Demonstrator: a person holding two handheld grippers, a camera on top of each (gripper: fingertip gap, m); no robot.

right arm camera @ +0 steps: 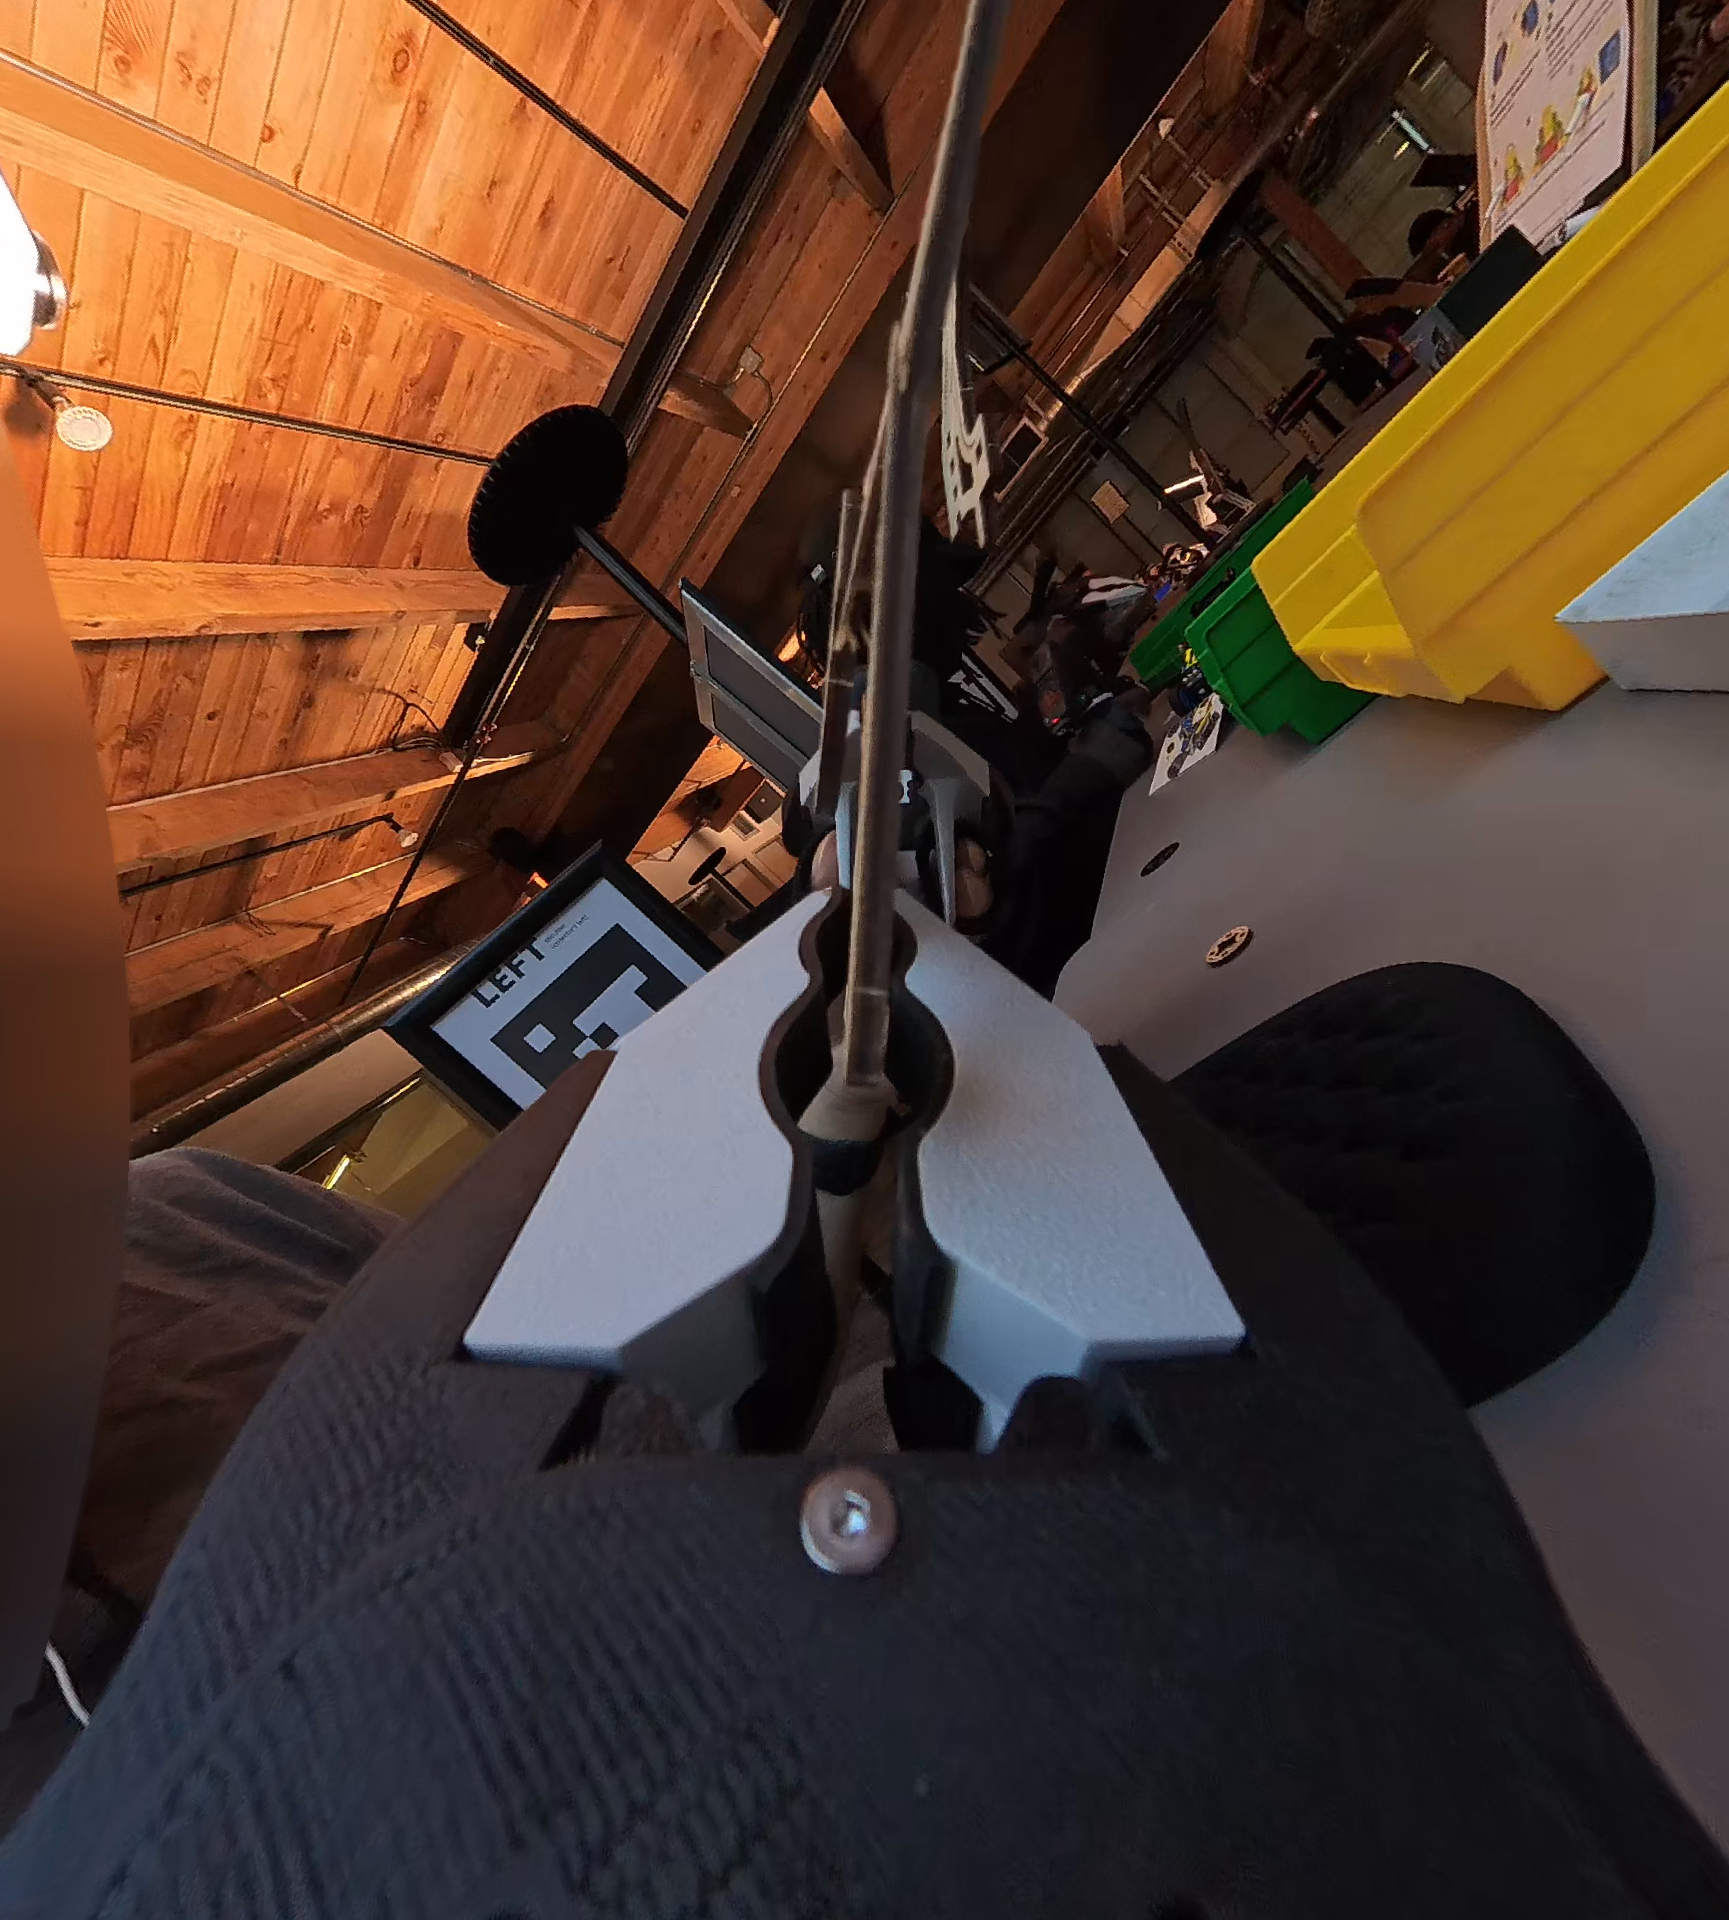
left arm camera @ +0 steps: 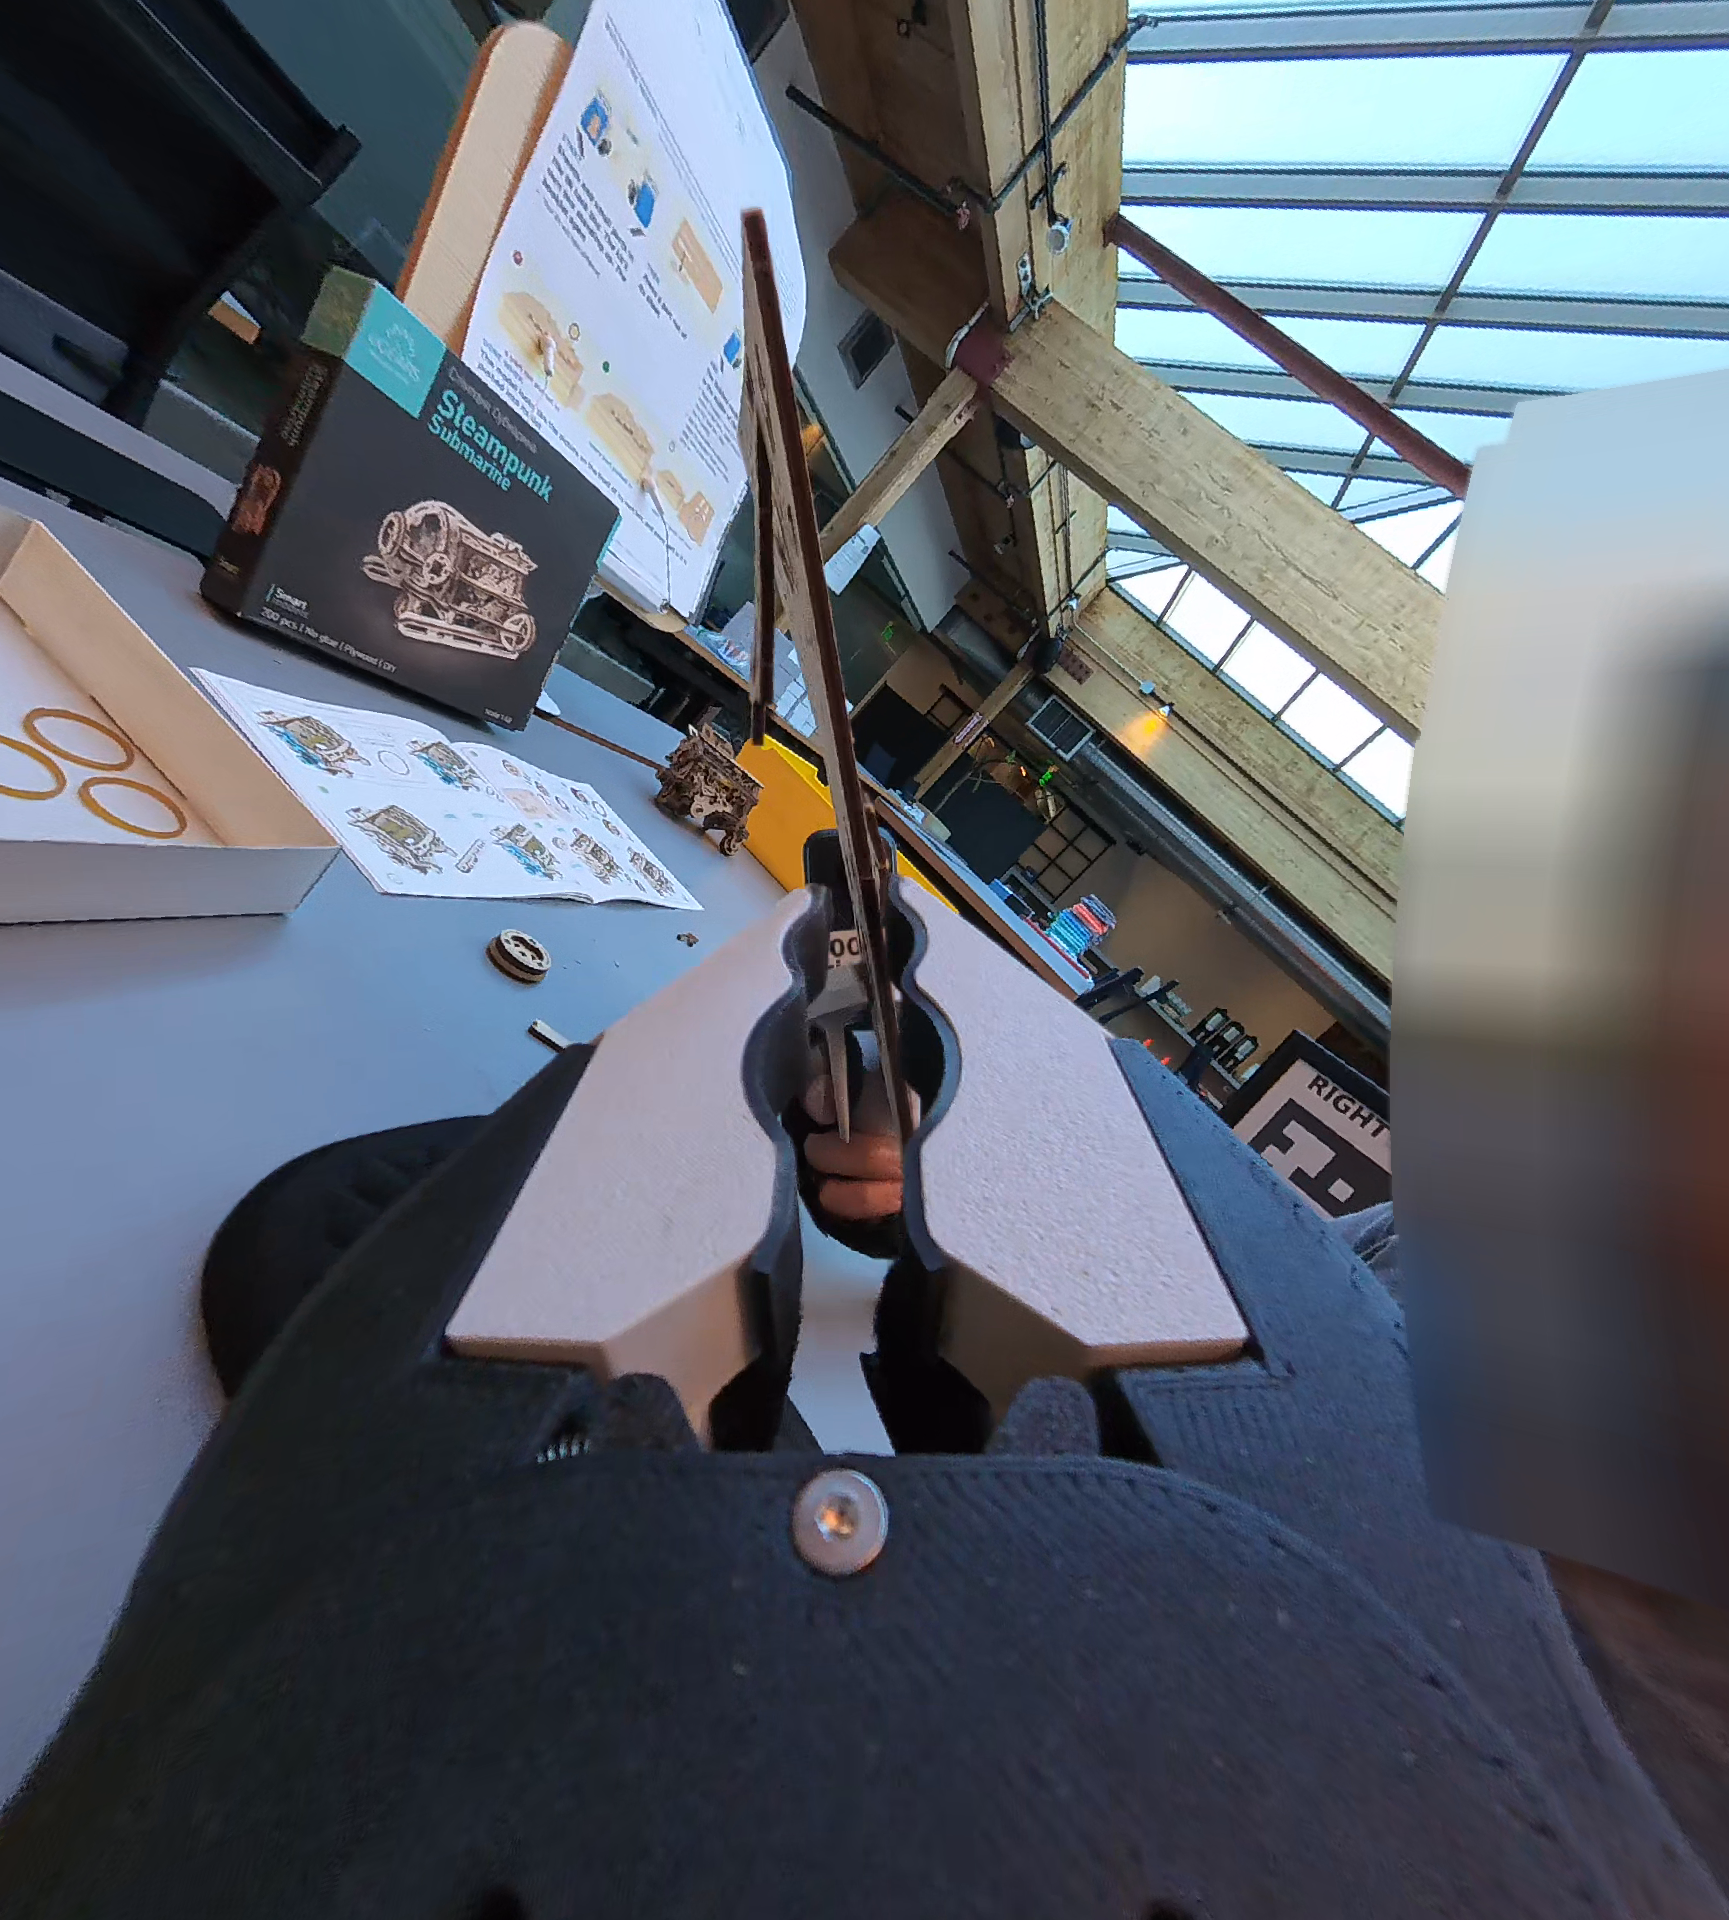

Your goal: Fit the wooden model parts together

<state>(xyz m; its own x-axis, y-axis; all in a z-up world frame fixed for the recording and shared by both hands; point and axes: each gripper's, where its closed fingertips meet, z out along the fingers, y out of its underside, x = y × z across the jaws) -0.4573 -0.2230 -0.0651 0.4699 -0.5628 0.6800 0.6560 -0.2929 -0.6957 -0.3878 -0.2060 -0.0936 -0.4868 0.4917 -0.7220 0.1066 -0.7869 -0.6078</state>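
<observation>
My left gripper (left arm camera: pixel 855 904) is shut on the lower edge of a thin wooden sheet (left arm camera: pixel 787 520), seen edge-on and rising above the table. My right gripper (right arm camera: pixel 865 914) is shut on a thin wooden sheet (right arm camera: pixel 904 468), also edge-on; it looks like the same sheet. The two grippers face each other closely. The left one shows just beyond the right fingertips (right arm camera: pixel 881 790), and a hand shows through the left gripper's gap. A small assembled wooden model (left arm camera: pixel 709 784) stands on the grey table (left arm camera: pixel 112 1039).
A wooden gear (left arm camera: pixel 519 954) (right arm camera: pixel 1227 945) and a small wooden piece (left arm camera: pixel 546 1032) lie loose on the table. Behind are an open booklet (left arm camera: pixel 444 800), the kit box (left arm camera: pixel 413 540), a white tray (left arm camera: pixel 164 675) with rubber bands, a propped instruction sheet (left arm camera: pixel 621 312), a yellow bin (right arm camera: pixel 1525 416) and a green bin (right arm camera: pixel 1244 634). It is some 20 cm from my right tips to the wooden gear (left arm camera: pixel 519 954).
</observation>
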